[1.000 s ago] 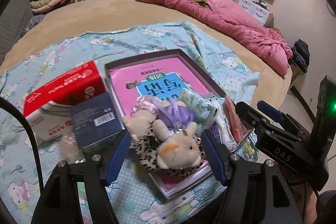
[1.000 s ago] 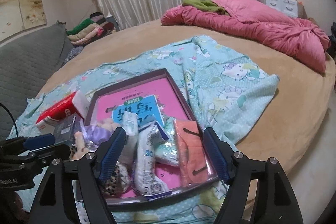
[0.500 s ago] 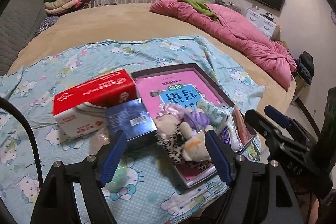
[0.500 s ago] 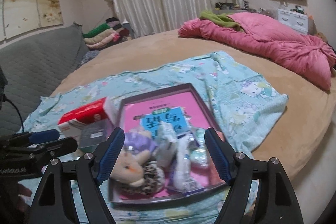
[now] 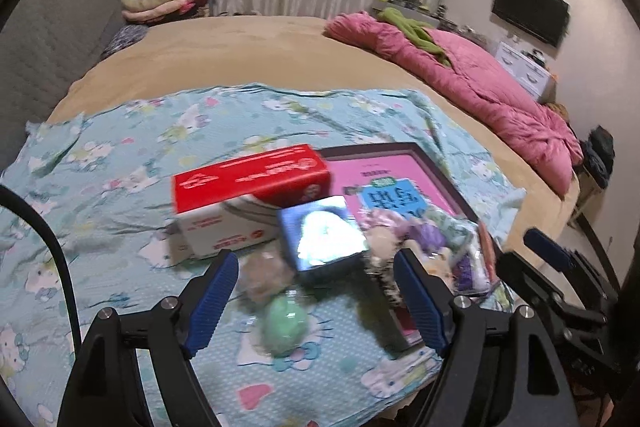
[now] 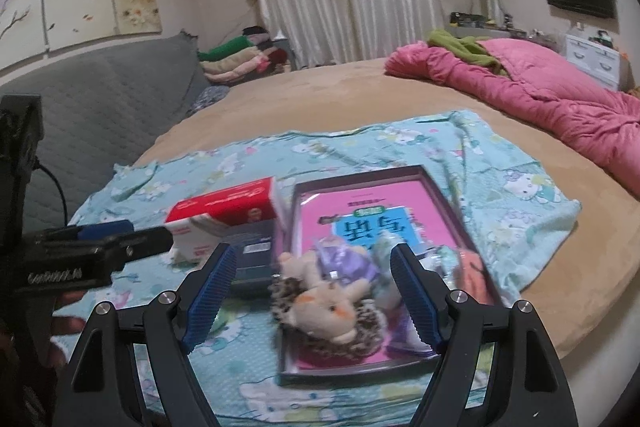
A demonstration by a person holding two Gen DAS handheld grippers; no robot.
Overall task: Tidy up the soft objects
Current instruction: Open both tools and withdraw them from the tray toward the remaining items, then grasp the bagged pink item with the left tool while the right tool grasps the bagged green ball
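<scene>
Left tool (image 5: 316, 297) opening, empty; right tool (image 6: 310, 293) wide, empty.

The left gripper (image 5: 316, 303) is back from the plush (image 6: 332, 303), which now lies alone in the tray (image 6: 360, 375), right of the gripper's fingers; its jaws are opening with nothing between them. Below them now sit a green ball (image 5: 286, 323) and the blue box (image 5: 322, 233). The right gripper (image 6: 310, 301) is also back and higher, framing the plush instead of the packets, a little wider.
</scene>
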